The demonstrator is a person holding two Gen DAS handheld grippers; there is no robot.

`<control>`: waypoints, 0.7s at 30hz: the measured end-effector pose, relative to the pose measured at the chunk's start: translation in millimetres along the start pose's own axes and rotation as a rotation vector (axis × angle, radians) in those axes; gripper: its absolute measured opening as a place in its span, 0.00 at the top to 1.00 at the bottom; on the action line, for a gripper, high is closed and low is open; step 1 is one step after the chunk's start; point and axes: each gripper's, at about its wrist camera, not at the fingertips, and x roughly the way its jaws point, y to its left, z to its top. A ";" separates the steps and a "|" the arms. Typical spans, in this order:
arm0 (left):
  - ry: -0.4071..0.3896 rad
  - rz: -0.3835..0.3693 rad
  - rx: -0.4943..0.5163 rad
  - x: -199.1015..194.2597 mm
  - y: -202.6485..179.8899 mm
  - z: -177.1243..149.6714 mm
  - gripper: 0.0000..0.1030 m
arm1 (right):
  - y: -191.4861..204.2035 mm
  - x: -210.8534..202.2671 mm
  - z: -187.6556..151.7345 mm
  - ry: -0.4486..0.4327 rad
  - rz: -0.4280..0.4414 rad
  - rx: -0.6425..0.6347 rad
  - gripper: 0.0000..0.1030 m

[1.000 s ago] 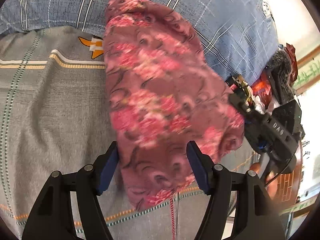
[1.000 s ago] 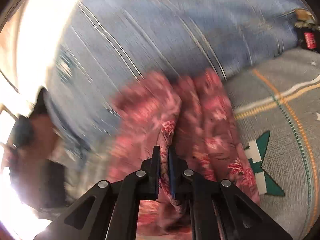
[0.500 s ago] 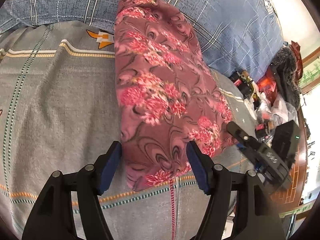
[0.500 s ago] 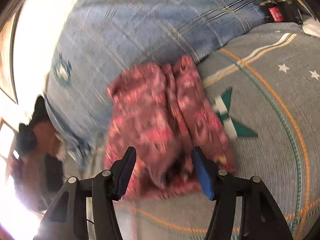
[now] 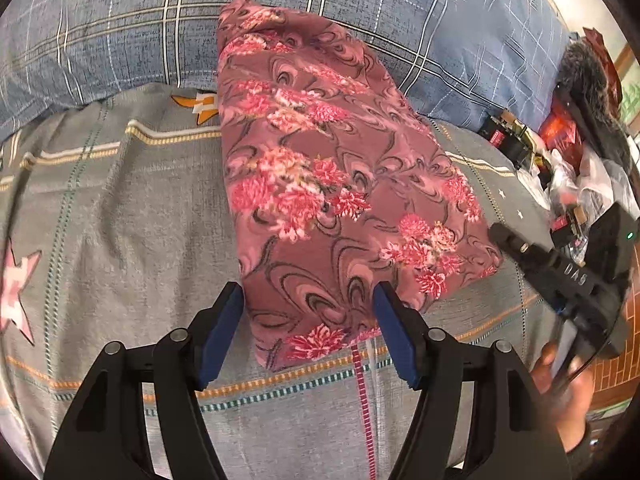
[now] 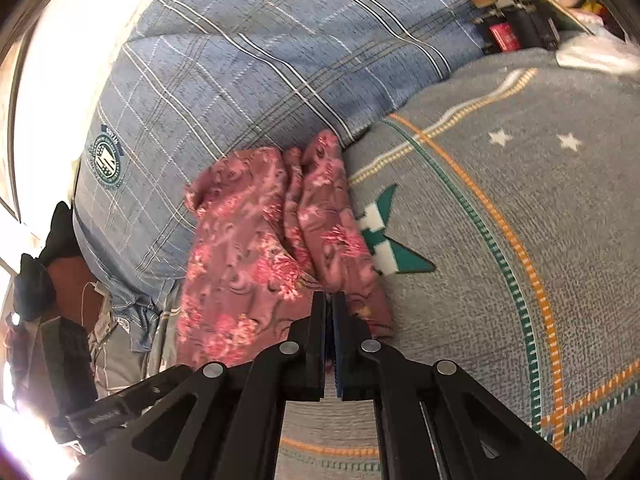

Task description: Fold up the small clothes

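The floral garment (image 5: 332, 184) lies folded on the grey bedspread (image 5: 120, 216), its long axis running straight away from the left tongs (image 5: 308, 332) toward the blue plaid pillow (image 5: 120, 20). The left tongs stand wide open and empty, straddling its near end. The right tongs (image 6: 329, 312) are closed almost to touching at the garment's edge; whether cloth is pinched between them cannot be told.

We see our right gripper (image 6: 329, 312) with its blue-padded fingers (image 6: 341, 344) drawn together at the near edge of the pink floral garment (image 6: 256, 248), which lies bunched in folds. The garment rests where the grey striped blanket (image 6: 500, 260) meets the blue plaid pillow (image 6: 260, 60), beside a green star patch (image 6: 394, 248).
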 end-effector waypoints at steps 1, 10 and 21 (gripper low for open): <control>-0.017 -0.006 -0.001 -4.1 1.9 4.5 0.36 | 3.3 -5.9 3.9 -0.025 0.008 -0.005 0.91; 0.007 -0.062 -0.196 9.5 43.6 67.2 0.35 | 42.3 53.1 59.1 0.021 0.048 -0.015 0.46; 0.045 -0.064 -0.244 45.3 55.7 87.3 0.35 | 68.9 101.7 78.5 0.003 0.009 -0.106 0.91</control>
